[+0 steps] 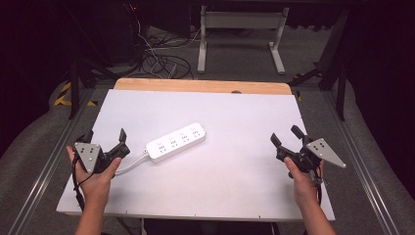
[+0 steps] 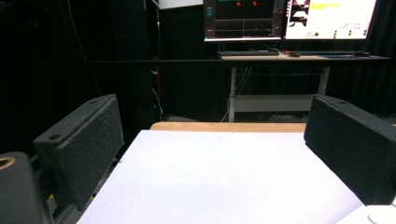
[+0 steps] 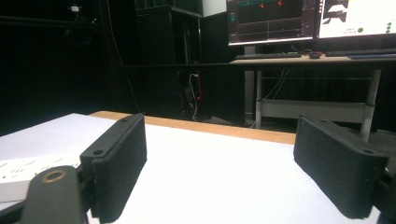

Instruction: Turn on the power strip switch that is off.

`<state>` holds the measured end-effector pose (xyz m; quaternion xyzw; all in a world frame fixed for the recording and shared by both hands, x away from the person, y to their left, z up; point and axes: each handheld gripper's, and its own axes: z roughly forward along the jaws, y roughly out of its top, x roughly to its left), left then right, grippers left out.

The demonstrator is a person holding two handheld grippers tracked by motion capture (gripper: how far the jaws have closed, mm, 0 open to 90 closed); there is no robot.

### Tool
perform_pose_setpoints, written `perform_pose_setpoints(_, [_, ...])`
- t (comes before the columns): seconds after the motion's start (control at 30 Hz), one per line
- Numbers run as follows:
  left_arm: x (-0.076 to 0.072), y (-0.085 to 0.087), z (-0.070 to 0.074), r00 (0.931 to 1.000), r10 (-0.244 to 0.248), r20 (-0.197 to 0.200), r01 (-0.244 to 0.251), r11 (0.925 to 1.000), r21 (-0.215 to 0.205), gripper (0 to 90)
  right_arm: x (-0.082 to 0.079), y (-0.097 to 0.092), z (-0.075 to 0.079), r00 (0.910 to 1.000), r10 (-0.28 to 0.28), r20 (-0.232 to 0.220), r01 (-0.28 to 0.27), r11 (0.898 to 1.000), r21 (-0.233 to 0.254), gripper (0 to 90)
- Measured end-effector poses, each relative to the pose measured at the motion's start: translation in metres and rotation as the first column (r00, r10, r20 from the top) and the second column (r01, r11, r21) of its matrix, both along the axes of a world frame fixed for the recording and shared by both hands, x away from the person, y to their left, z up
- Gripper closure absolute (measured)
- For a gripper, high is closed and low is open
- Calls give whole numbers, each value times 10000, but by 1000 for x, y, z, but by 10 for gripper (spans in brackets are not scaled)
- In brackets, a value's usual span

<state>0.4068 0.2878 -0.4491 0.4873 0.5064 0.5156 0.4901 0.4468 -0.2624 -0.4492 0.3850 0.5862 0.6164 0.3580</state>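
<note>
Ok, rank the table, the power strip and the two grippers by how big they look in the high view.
1. Table, by far the largest.
2. Power strip.
3. Left gripper and right gripper: these look about alike, so no ranking between them; each looks a little smaller than the strip.

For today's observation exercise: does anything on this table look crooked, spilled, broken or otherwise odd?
Little stands out. The white power strip lies at a slant to the table edges, its cord trailing toward the left tongs. Nothing looks spilled or damaged. Both tongs, left and right, are open and hold nothing.
</note>
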Motion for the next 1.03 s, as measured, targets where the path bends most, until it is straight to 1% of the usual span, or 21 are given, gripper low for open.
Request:
perform_pose_setpoints(0.63, [-1,1,-1,9999,-23,-122,23,10000,-43,56,2,2,0,10000,74,-9,-74,10000,6,178])
perform_pose_setpoints(1.03, [-2,3,-1,9999,40,-124,-41,9999,-100,58,4,5,-2,9999,153,-67,-153,9999,-58,179])
